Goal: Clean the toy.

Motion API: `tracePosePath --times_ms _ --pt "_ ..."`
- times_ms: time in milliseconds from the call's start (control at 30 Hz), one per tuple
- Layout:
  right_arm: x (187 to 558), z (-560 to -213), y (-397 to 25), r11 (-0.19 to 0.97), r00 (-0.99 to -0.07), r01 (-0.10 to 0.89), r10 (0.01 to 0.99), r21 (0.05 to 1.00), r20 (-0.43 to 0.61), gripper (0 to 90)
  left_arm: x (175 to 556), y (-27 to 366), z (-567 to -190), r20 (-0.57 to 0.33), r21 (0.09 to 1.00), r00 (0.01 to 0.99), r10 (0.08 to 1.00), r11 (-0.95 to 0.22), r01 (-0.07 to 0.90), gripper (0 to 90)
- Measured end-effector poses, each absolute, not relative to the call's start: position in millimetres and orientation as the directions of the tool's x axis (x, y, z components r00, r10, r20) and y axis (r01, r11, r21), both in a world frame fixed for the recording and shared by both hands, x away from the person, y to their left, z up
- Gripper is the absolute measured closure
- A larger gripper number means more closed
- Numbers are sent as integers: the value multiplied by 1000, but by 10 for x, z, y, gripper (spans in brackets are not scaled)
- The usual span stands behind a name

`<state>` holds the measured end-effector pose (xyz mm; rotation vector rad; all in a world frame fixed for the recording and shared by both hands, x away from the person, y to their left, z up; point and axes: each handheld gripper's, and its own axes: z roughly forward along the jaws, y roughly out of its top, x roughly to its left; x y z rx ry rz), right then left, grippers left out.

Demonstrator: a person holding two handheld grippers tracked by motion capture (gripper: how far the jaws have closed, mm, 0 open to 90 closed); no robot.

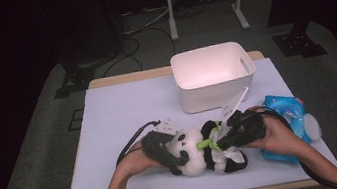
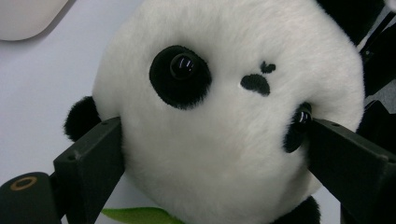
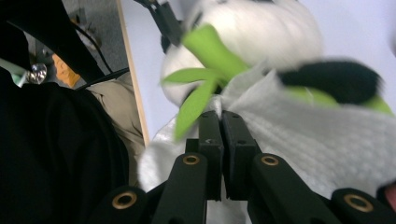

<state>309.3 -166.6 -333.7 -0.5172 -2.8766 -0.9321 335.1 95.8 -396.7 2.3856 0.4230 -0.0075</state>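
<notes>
A panda plush [image 1: 192, 151] lies near the table's front edge, with green leaves [image 1: 206, 143] at its neck. My left gripper [image 1: 179, 159] is shut on the panda's white head [image 2: 224, 107], with one jaw pressing into each side of it. A white textured cloth [image 3: 303, 135] lies over the panda's black-and-white body [image 1: 229, 158]. My right gripper [image 3: 222, 119] is shut on a fold of that cloth, right beside the green leaves [image 3: 205, 74]. In the high view the right gripper [image 1: 220, 143] comes in from the right, over the body.
An empty white bin [image 1: 214, 75] stands behind the panda at the table's middle back. A blue packet [image 1: 288, 117] lies at the right, under the person's right hand. The pale table cover [image 1: 119, 117] is bare to the left. A white tag [image 1: 235, 103] sticks up near the bin.
</notes>
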Motion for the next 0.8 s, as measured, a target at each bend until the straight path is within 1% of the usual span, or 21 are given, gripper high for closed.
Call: tracePosePath --times_ms 67,167,267,500,633,800 --pt "3094 -3353 -1592 770 -946 324 279 550 166 867 3352 962 -3971 -121 649 947 299 -698 303 76" --pt "3100 -3354 -1624 768 -944 329 285 549 166 868 3355 968 -3975 -127 654 945 302 -690 308 76" --pt "3085 -3374 -1748 764 -935 352 315 540 164 869 3351 968 -3976 -128 657 945 300 -688 308 76" --pt "3091 -3477 -2068 716 -898 435 389 546 206 870 3338 953 -3962 -116 653 948 295 -697 297 76" --pt "3116 -3538 -2214 694 -884 461 414 553 218 869 3340 953 -3960 -120 651 948 295 -697 299 76" --pt "3147 -3621 -2323 689 -867 491 447 533 220 869 3336 949 -3957 -114 650 950 291 -702 293 75"
